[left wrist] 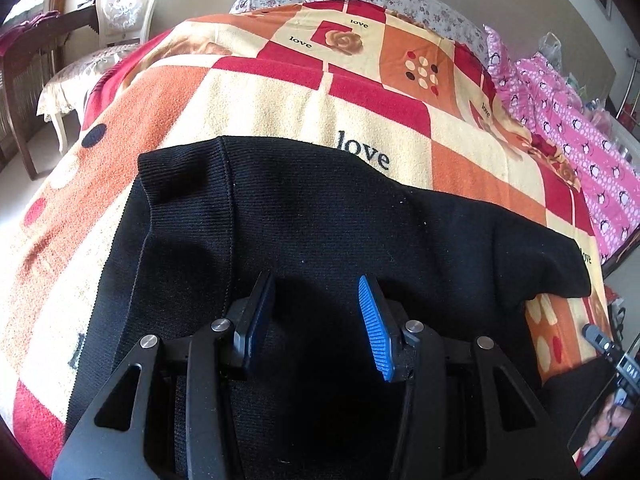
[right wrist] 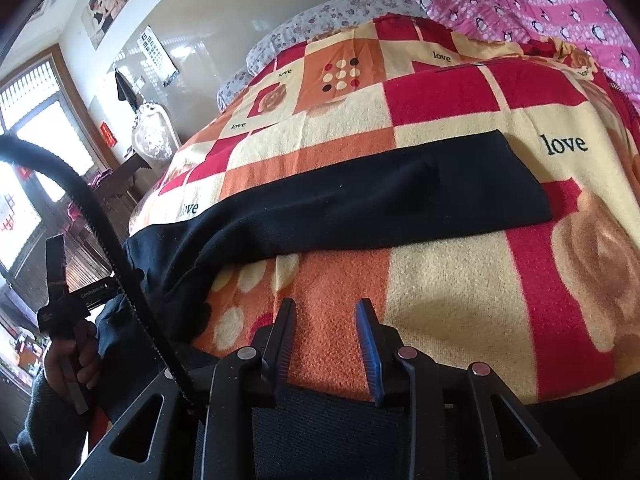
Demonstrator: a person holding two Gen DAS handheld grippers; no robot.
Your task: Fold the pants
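Left tool, bottom centre of left view: jaws apart, nothing between, hovering over black pants; I judge it ready to pinch the near edge. Right tool, bottom centre of right view: jaws apart, gripping nothing, over blanket, dark cloth edge just beneath. Pants lie flat across bed, leg stretching toward right of right view, laid straight for folding. My hand lower left holds the other handle. Pink bedding beyond.

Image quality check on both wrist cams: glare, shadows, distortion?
Left wrist: heavy fisheye bending, dark corners; black pants lose detail in shadow near left gripper. Right wrist: window blown out at left, blanket sunlit and sharp, edges curved.
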